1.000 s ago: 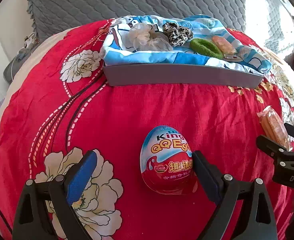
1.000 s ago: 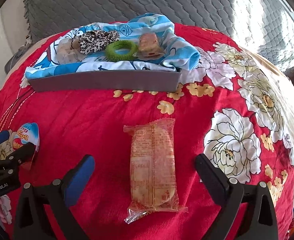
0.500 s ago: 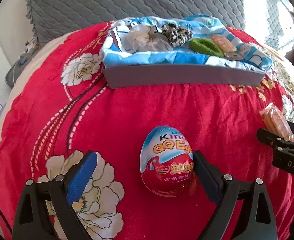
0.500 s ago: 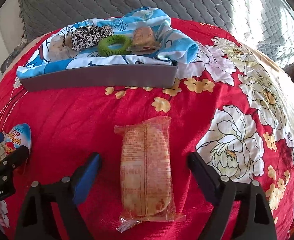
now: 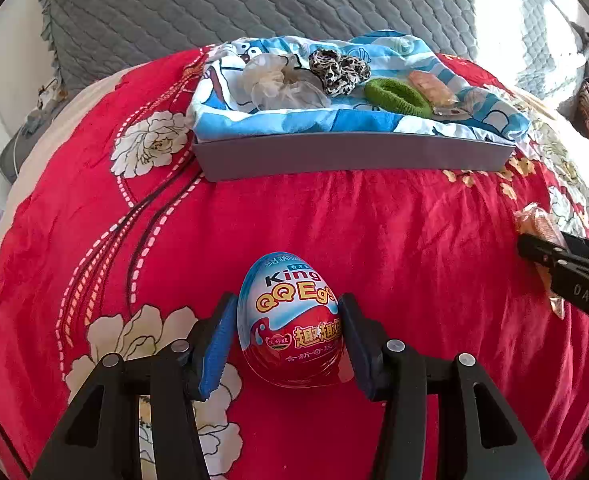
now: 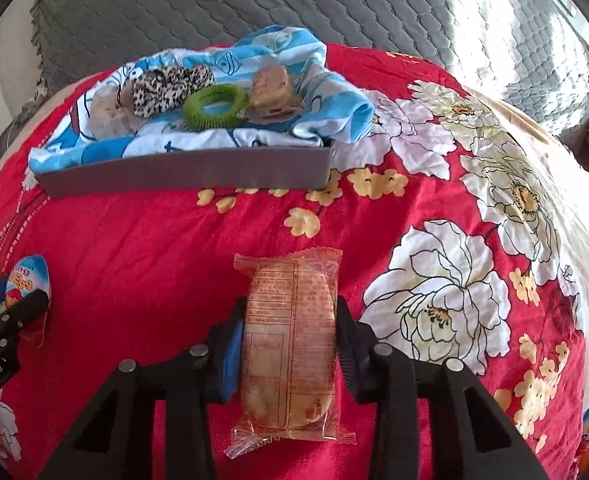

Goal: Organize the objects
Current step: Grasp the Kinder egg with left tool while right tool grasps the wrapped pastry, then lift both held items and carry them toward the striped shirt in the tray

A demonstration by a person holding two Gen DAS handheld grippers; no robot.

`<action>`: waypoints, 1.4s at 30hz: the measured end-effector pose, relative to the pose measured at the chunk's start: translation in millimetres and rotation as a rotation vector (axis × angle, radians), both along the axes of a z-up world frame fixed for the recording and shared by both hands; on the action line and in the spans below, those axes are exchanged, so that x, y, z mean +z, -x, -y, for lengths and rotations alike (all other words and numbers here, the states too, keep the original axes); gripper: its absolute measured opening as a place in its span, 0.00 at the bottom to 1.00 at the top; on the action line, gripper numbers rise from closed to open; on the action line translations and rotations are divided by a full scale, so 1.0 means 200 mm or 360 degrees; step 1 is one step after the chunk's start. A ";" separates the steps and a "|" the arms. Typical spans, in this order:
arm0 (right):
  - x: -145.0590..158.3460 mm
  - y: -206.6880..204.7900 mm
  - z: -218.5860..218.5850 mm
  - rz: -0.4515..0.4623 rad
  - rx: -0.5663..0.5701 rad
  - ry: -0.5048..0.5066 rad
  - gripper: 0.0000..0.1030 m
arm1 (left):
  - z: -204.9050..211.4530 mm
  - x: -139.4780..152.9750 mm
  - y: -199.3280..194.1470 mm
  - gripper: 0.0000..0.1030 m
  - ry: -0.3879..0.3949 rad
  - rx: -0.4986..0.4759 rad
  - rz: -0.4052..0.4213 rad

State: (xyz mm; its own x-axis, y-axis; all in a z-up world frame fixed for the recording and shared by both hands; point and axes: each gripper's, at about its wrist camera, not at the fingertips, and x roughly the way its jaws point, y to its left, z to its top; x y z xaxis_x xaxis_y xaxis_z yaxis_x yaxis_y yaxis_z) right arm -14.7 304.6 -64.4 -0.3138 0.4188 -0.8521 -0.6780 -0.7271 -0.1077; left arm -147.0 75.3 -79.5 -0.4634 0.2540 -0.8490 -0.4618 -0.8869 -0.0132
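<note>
Red floral bedspread [image 5: 394, 240], tray [image 5: 354, 156] far centre already holding scrunchies and one snack. Left to move: egg [image 5: 290, 320], near, and bun pack [image 6: 290, 340]. Left gripper [image 5: 286, 340] closing, pads on egg. Right gripper [image 6: 288, 354] closing, pads squeezing the pack's sides.

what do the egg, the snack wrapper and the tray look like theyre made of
Egg: glossy printed film or foil over a rigid shell, judging by the sheen and flat flange at its base; the shell's material can't be told.
Snack wrapper: thin clear plastic film, see-through with crimped ends.
Tray: matte grey, probably cardboard or plastic; flat, dull wall.
</note>
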 end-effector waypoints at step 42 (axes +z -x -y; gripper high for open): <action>0.18 -0.07 0.30 -0.0099 0.0174 0.0037 0.39 | 0.13 0.21 -0.15 0.52 -0.0037 0.0069 -0.0028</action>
State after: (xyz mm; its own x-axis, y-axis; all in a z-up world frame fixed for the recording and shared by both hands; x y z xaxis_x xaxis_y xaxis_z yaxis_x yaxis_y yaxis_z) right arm -0.3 245.2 -28.2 -0.4090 0.3598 -0.8386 -0.5995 -0.7988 -0.0503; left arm -117.4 48.6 -38.4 -0.4893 0.2527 -0.8347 -0.4234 -0.9056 -0.0259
